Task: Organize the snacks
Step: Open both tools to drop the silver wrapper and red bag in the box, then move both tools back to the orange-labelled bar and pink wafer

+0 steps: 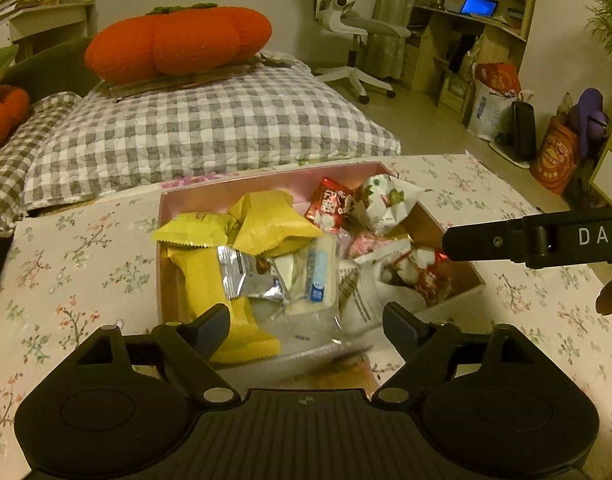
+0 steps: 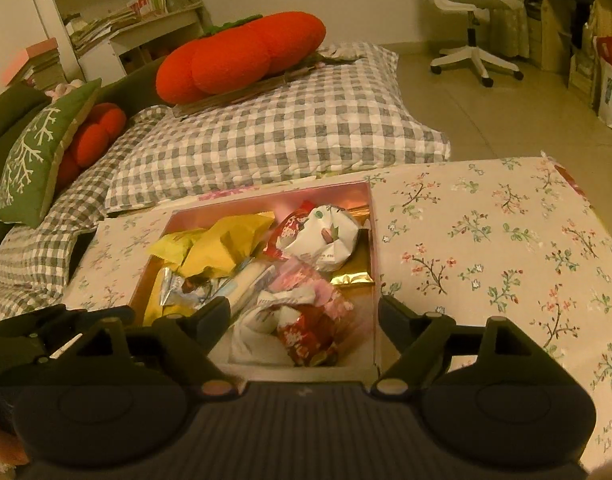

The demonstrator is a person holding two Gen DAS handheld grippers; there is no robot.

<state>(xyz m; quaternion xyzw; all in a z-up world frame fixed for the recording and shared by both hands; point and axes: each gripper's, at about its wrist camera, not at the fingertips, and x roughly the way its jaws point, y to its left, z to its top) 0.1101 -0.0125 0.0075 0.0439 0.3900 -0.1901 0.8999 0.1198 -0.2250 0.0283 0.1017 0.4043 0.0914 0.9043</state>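
A pink box (image 1: 266, 179) (image 2: 266, 199) sits on the floral-cloth table, filled with several snack packets. Yellow packets (image 1: 266, 224) (image 2: 226, 246) lie at its left. A red packet (image 1: 330, 205) and a white one (image 1: 386, 200) lie at its far right, and a silver packet (image 1: 246, 276) lies near the middle. My left gripper (image 1: 306, 314) hangs open over the box's near edge. A clear wrapper (image 1: 306, 334) lies below its fingers, unpinched and partly blurred. My right gripper (image 2: 304, 306) stands open over the near right part of the box, above red and white packets (image 2: 302, 332). One of its fingers (image 1: 506, 240) reaches in from the right.
The floral tablecloth (image 2: 486, 248) stretches to the right of the box. A grey checkered quilt (image 1: 210, 128) with an orange pumpkin cushion (image 1: 178, 40) lies just behind the table. Further back stand a white office chair (image 1: 354, 24), shelves, and bags (image 1: 494, 100) on the floor.
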